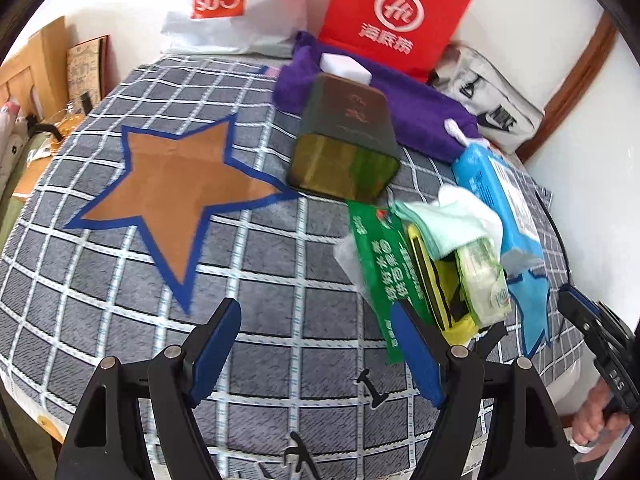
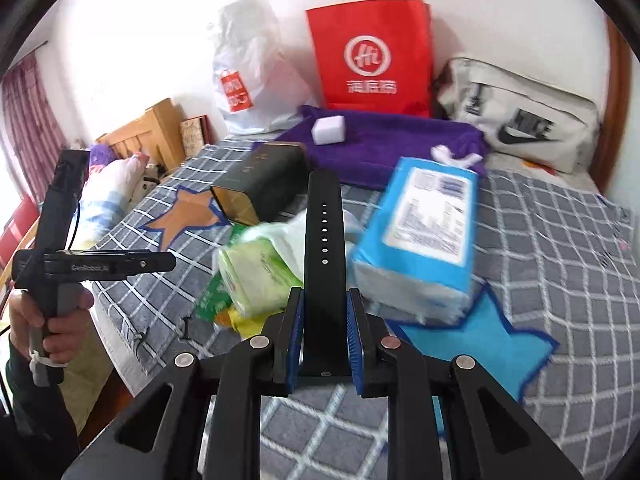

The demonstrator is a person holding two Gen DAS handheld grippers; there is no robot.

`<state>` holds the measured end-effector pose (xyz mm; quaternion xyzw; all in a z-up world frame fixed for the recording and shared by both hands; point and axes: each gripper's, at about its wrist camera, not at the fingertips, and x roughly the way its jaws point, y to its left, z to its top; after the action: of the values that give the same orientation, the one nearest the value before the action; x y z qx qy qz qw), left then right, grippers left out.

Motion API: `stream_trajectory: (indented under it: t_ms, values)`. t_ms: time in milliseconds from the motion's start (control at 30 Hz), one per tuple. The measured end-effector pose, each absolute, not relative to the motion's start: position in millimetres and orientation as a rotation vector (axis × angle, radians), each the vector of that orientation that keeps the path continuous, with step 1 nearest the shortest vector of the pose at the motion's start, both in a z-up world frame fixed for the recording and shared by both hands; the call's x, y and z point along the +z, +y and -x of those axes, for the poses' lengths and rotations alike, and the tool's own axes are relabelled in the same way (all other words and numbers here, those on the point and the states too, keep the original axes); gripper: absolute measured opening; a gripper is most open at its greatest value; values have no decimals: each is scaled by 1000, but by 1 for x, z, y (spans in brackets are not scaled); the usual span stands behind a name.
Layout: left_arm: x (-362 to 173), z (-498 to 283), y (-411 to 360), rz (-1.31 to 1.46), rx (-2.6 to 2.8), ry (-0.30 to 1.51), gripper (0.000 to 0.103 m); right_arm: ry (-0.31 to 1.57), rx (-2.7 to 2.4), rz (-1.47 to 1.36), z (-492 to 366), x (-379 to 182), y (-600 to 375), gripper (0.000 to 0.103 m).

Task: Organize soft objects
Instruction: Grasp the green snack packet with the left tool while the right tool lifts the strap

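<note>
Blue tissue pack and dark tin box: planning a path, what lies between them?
In the right wrist view, the held black strap crosses between blue tissue pack and dark tin box; behind it, white-green cloth.

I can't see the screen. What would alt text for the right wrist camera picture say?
A handheld right gripper is shut on a black watch strap that stands upright above a grey checked bedspread. Behind it lie a blue tissue pack, green wipes, a dark box, a purple towel and a red bag.
</note>
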<state>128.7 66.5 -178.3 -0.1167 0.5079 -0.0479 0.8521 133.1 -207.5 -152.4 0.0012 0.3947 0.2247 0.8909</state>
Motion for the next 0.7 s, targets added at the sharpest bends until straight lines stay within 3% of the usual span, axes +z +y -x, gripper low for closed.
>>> stream_trajectory:
  t_ms: [633,700]
  values:
    - [-204,-172,8,84,-72,1108,77,990,319,129,-105,-217,-239,21]
    - [-207,-175,4,57,-60,1111,78,993,330,139,-109,-220,-236,33]
